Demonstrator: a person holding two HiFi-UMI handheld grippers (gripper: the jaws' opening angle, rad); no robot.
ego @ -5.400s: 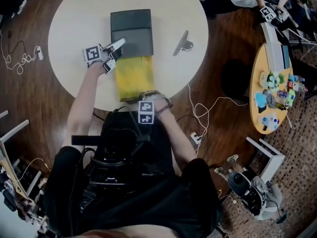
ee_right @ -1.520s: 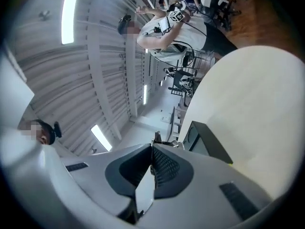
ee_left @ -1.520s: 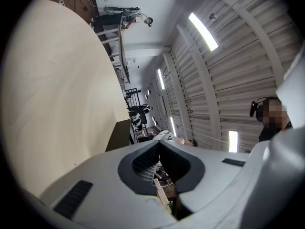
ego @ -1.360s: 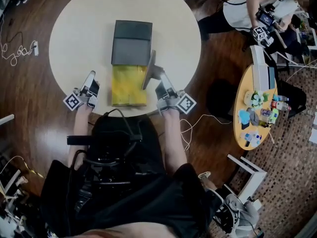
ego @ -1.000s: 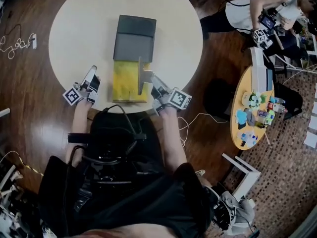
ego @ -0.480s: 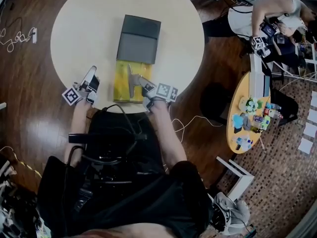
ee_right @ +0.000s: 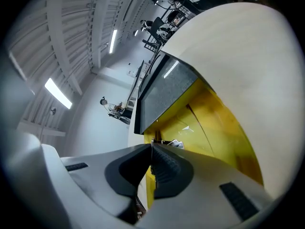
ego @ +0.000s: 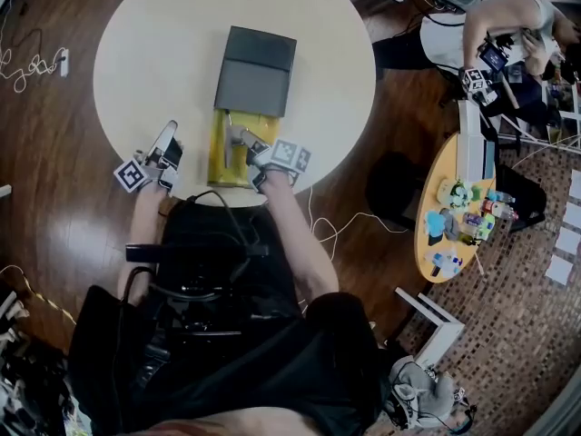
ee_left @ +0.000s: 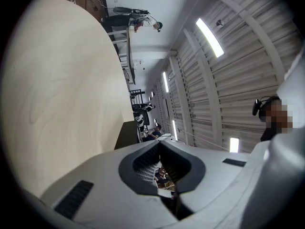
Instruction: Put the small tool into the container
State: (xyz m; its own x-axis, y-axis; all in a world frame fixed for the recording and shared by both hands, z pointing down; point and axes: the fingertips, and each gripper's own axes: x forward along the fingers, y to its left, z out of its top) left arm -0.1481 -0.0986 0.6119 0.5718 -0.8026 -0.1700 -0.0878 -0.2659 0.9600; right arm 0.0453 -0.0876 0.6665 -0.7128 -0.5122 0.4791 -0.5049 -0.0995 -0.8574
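Observation:
On the round table (ego: 154,53) stands a yellow container (ego: 218,157), its grey lid (ego: 256,71) slid back over the far half. My right gripper (ego: 251,151) is shut on the small metal tool (ego: 232,136), which hangs over the open yellow part. In the right gripper view the tool (ee_right: 167,143) pokes out past the closed jaws of the right gripper (ee_right: 151,151), above the yellow container (ee_right: 214,123) and near the lid (ee_right: 167,92). My left gripper (ego: 167,142) rests shut and holding nothing at the table's near-left edge, well left of the container.
A small side table (ego: 454,207) with coloured objects stands to the right. People (ego: 490,16) work at the upper right. Cables lie on the floor at the left (ego: 32,57) and under the table's right edge (ego: 340,225).
My right gripper has carried the tool leftward and down, from the container's right edge to above its open yellow part. The left gripper has stayed where it was.

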